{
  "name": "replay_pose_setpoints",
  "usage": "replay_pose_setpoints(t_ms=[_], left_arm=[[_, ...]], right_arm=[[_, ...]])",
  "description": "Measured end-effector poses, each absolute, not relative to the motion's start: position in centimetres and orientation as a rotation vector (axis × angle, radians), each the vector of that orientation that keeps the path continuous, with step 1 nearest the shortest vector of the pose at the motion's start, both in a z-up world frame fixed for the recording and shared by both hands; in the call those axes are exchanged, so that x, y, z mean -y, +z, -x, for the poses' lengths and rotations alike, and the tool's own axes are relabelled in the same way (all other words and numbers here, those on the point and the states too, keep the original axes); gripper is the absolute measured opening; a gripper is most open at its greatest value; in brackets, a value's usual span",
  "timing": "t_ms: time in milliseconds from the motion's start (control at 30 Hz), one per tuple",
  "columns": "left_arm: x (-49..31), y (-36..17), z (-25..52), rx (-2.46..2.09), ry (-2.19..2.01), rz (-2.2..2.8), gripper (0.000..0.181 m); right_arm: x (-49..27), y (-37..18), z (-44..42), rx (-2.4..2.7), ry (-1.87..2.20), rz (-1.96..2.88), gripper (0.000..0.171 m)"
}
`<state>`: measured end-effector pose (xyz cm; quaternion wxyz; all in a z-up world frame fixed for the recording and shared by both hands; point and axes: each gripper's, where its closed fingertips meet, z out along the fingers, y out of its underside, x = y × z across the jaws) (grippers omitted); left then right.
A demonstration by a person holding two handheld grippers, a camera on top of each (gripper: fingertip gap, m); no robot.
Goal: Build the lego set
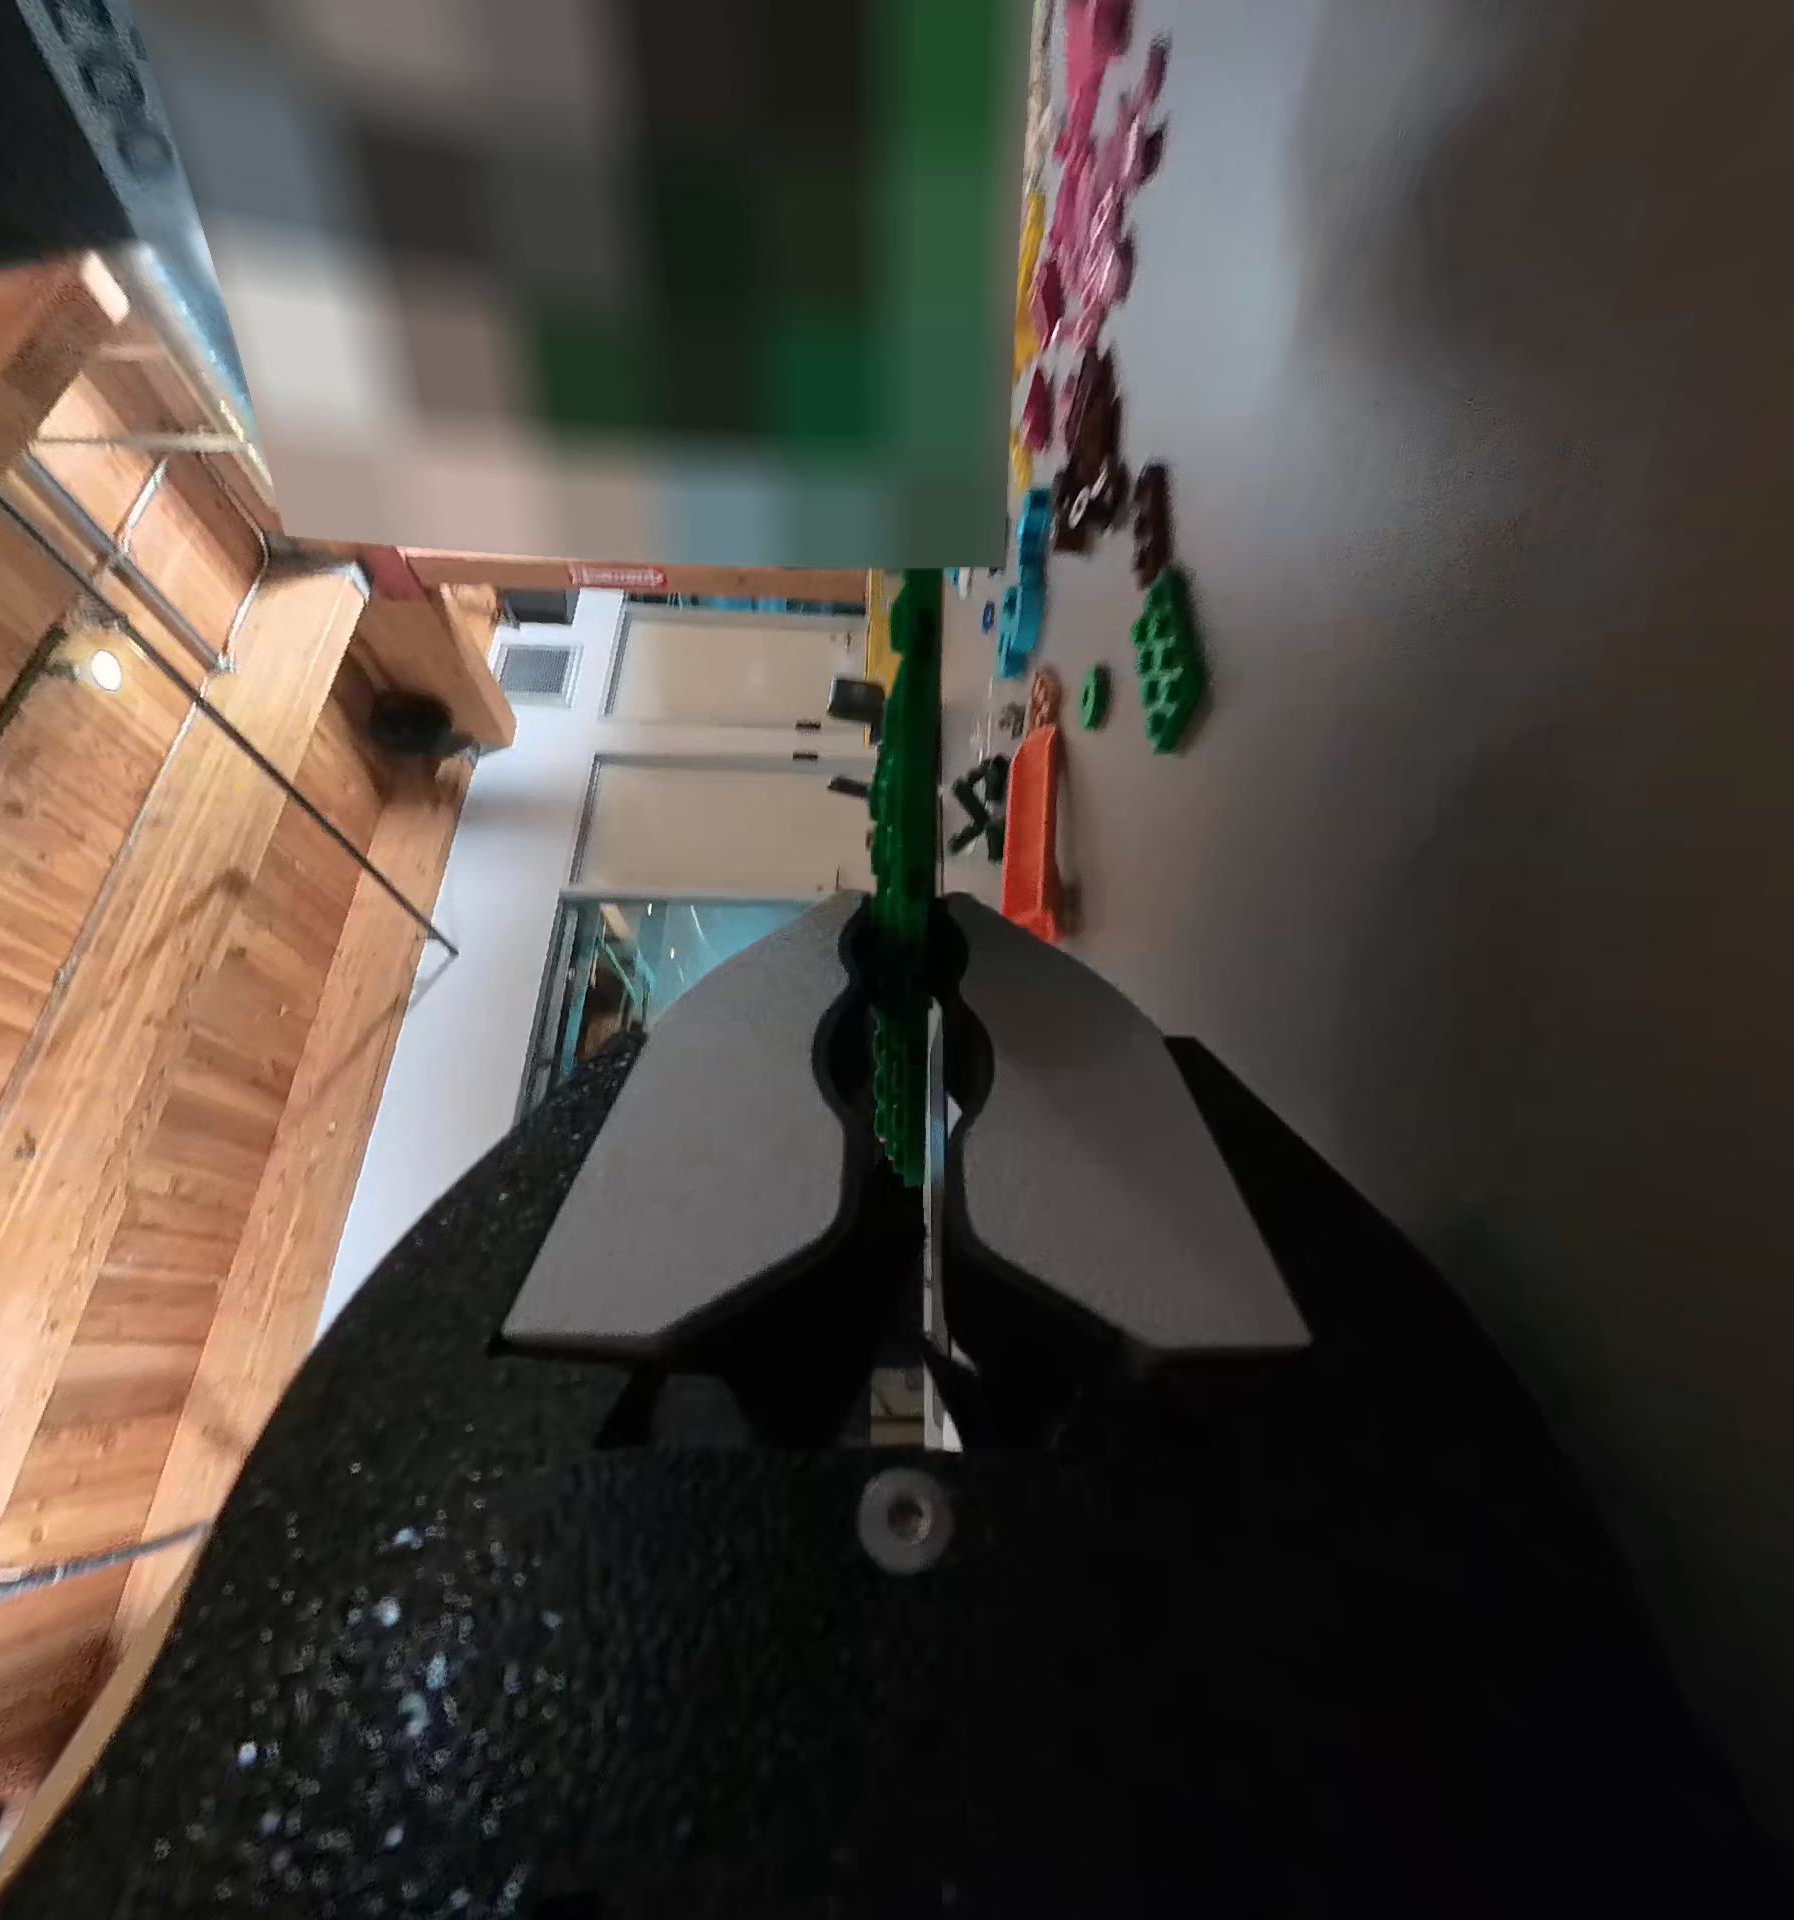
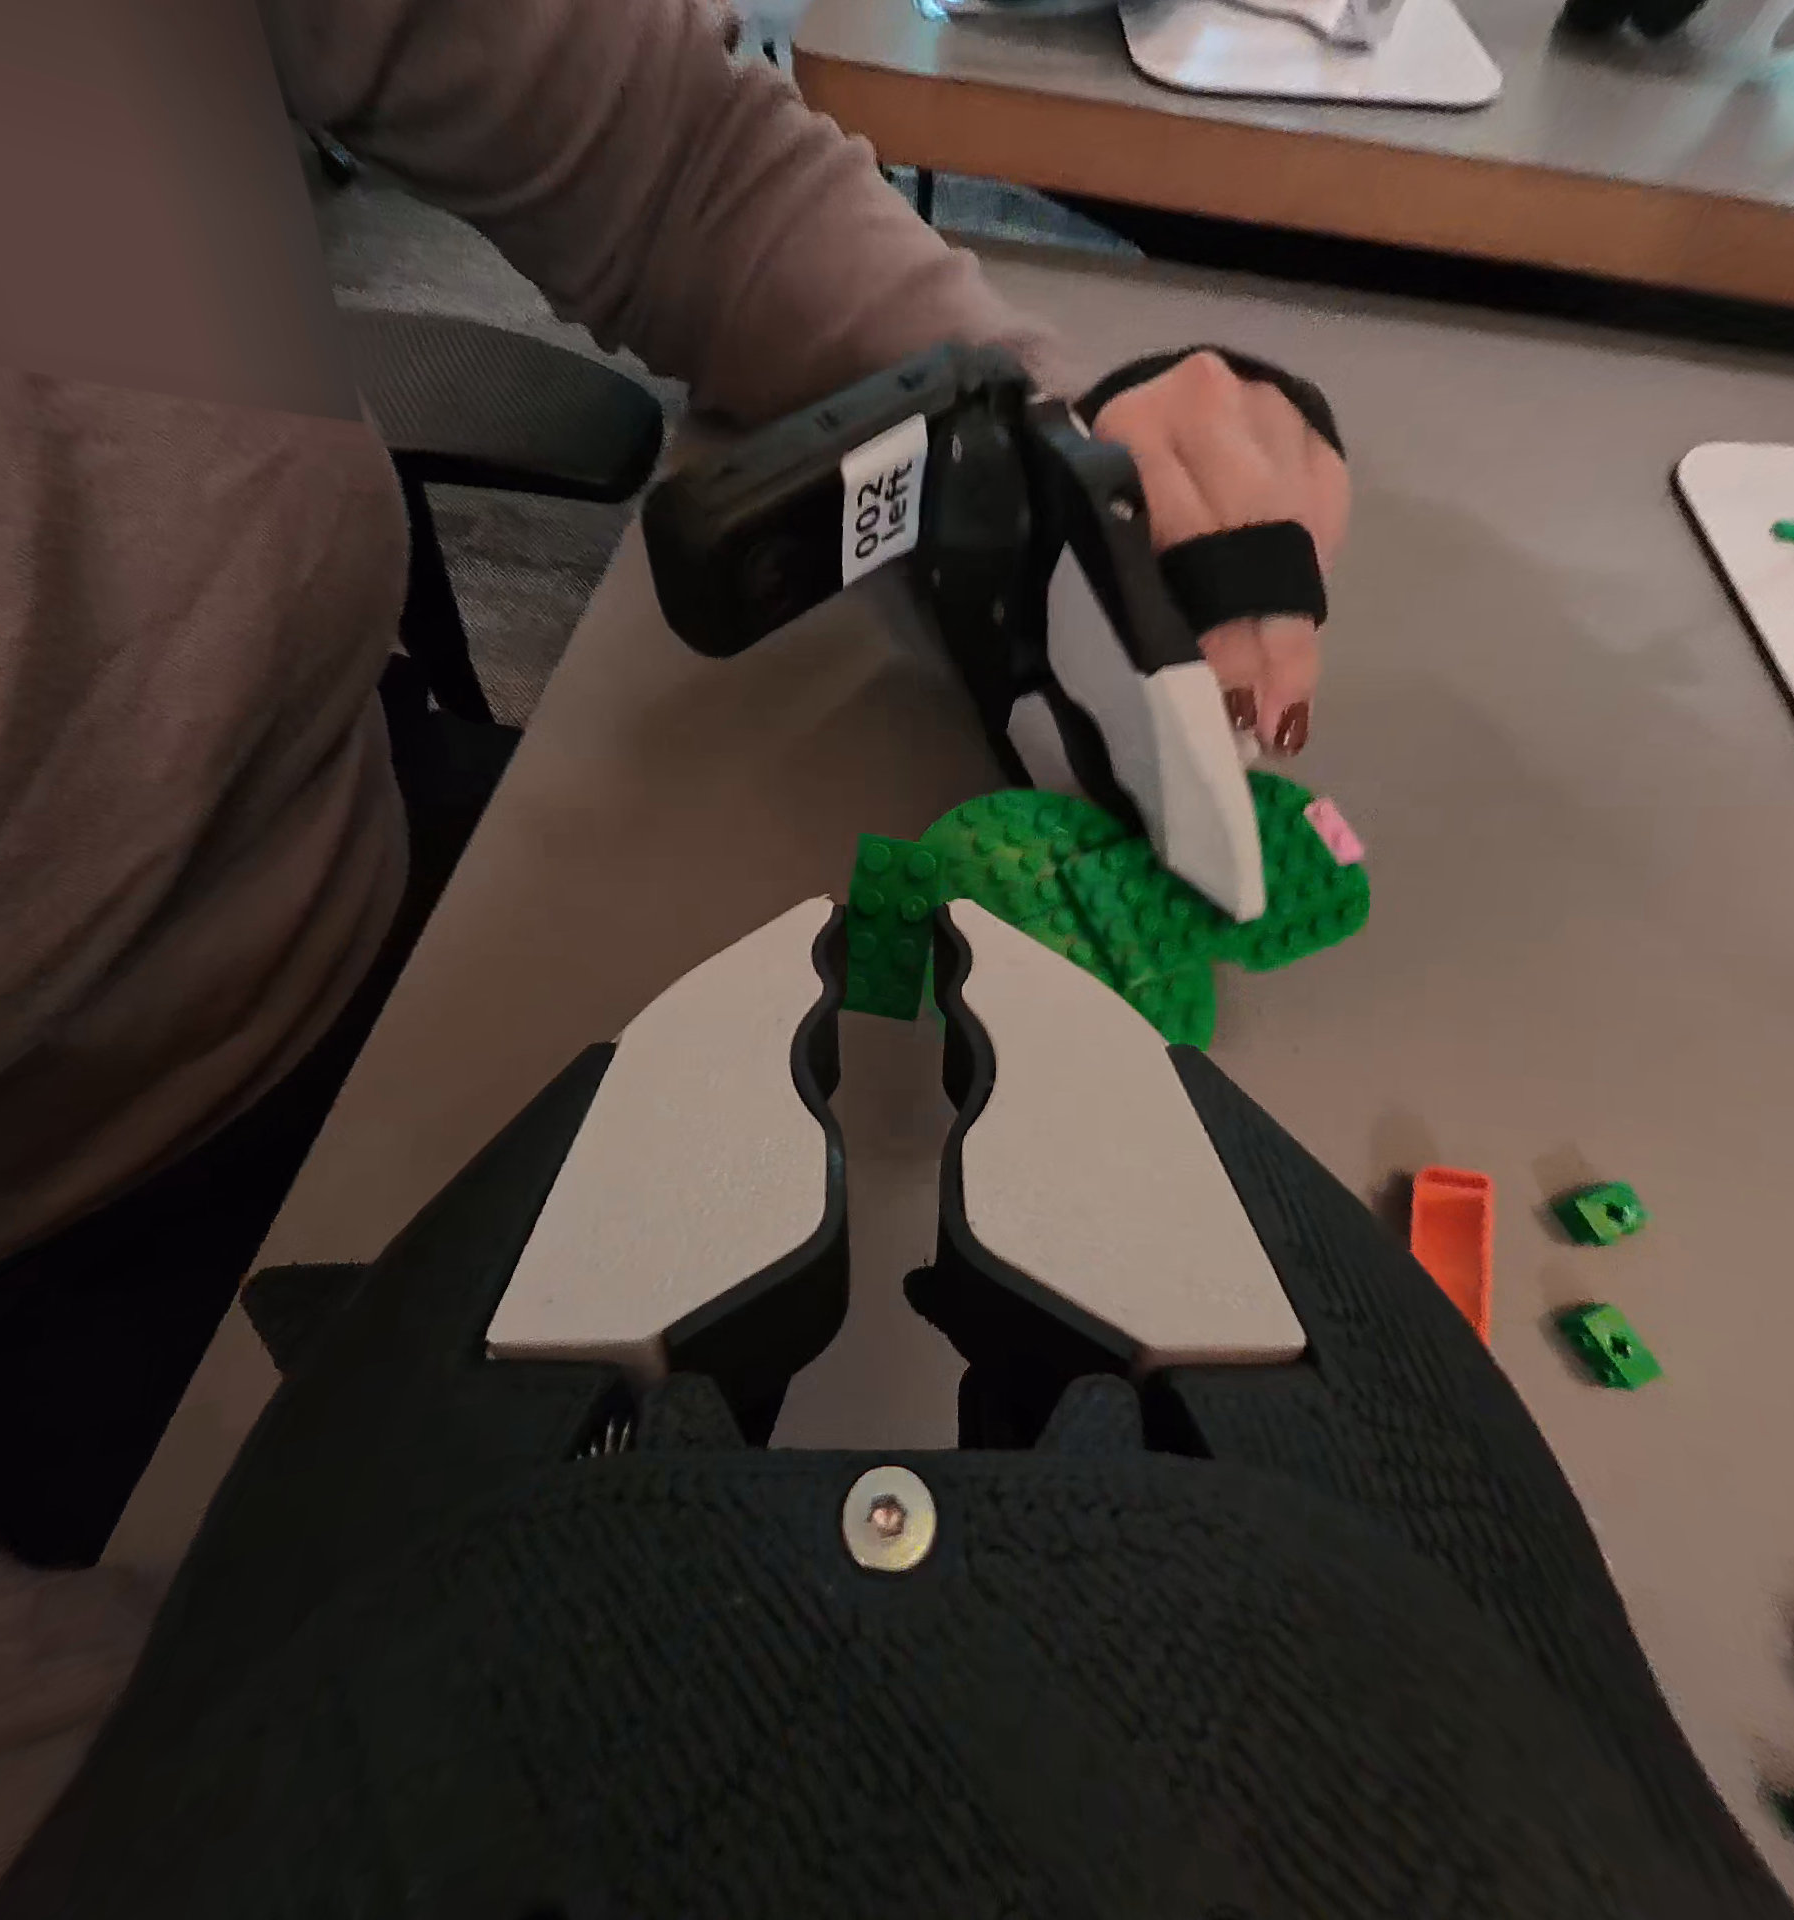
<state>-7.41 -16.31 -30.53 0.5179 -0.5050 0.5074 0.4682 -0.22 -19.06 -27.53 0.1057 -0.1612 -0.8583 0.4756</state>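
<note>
A green base (image 2: 1059, 883) made of rounded studded plates lies on the grey table (image 2: 1495, 935), with a small pink piece (image 2: 1334, 831) on its far edge. My left gripper (image 2: 1199, 883) is shut on this base. In the left wrist view the base (image 1: 908, 727) shows edge-on between the closed fingers of my left gripper (image 1: 903, 914). My right gripper (image 2: 888, 914) is shut on a small green plate (image 2: 888, 935) and holds it at the base's near-left edge, touching or overlapping it.
An orange piece (image 2: 1454, 1236) and two small green bricks (image 2: 1599, 1210) lie to the right of my right gripper. A white tray (image 2: 1786, 582) sits at the far right. Pink (image 1: 1090, 208), blue (image 1: 1028, 592) and green (image 1: 1168, 665) loose bricks lie beyond. The table edge runs at left.
</note>
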Motion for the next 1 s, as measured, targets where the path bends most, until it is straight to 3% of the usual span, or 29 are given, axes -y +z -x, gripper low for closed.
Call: replay_pose_setpoints(t_ms=[1000], left_arm=[[18.6,-31.1,0.5,-1.363,0.808,1.058,0.009]], right_arm=[[20.9,-30.2,-1.8,2.724,1.074,0.314,0.014]])
